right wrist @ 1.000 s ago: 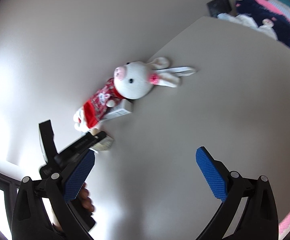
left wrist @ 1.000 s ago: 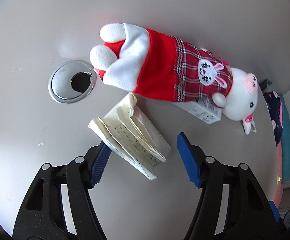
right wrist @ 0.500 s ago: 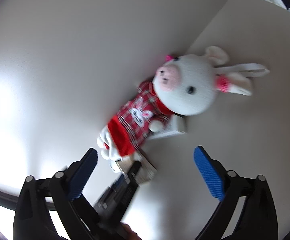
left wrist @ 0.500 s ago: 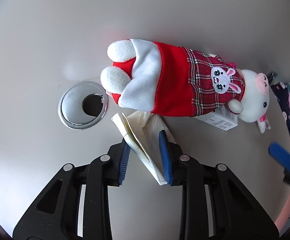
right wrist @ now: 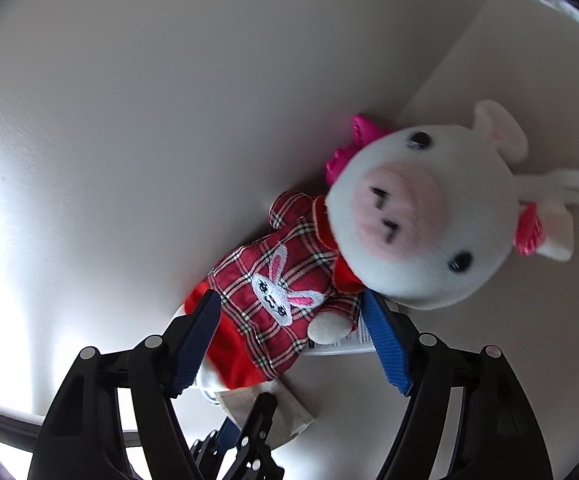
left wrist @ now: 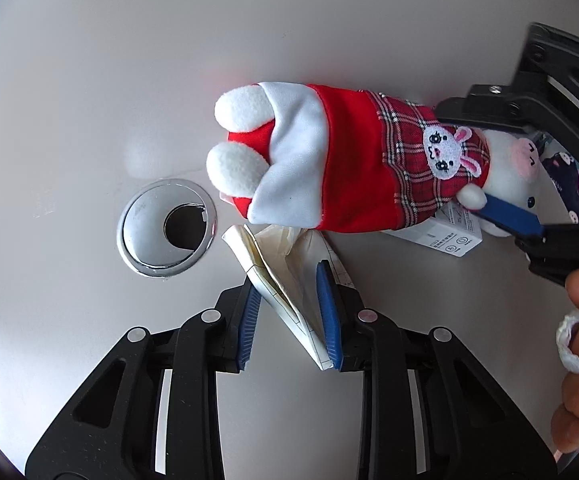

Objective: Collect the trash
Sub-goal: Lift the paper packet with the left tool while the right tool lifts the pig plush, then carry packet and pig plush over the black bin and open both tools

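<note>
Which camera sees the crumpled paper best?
The left wrist view. There the crumpled paper lies in plain sight between the left gripper's blue pads, beside the plush pig. The right wrist view shows only a corner of it under the pig.

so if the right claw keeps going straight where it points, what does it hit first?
Most likely the plush pig: its plaid body already sits between the right claw's fingers, whose jaws have just been closing. The white box lies under the pig, next to the right-side finger. Depth is unclear.
</note>
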A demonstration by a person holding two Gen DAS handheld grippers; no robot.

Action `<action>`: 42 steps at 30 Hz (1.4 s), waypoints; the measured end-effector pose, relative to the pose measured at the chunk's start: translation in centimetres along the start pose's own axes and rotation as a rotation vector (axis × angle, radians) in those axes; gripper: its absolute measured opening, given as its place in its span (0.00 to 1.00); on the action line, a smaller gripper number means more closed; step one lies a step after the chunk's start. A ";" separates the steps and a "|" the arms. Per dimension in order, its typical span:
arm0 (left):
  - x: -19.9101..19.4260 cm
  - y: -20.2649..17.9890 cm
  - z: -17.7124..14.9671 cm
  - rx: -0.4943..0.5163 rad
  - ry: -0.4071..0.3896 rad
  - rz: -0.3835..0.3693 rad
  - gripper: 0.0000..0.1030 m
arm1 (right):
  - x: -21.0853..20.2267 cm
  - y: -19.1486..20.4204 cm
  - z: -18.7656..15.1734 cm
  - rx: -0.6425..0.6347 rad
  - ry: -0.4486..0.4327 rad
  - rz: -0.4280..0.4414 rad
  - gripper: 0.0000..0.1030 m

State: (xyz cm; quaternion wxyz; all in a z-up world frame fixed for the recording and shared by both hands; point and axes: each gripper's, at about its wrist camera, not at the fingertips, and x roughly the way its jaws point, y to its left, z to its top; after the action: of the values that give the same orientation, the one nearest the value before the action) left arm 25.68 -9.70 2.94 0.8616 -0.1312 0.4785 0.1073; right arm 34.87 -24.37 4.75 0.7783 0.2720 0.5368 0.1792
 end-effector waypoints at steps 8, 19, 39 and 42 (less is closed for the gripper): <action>-1.4 -1.4 -1.2 0.005 -0.001 -0.007 0.27 | 1.8 -0.4 0.8 -0.008 0.037 -0.029 0.24; -4.0 -0.1 -1.7 -0.035 -0.009 -0.136 0.06 | -6.6 -0.9 -1.4 -0.114 -0.085 0.033 0.20; -16.6 -11.6 -7.2 0.283 -0.143 -0.294 0.05 | -26.7 -8.7 -5.9 -0.053 -0.331 0.033 0.21; -16.6 -14.8 -8.3 0.339 -0.139 -0.340 0.05 | -30.4 -11.2 -7.4 -0.033 -0.372 0.015 0.21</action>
State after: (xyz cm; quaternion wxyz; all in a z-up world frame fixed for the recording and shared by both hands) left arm 14.99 -27.35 14.71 0.9077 -0.0557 0.4003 -0.1125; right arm 16.90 -48.86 18.24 0.8672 0.2916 0.3784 0.1404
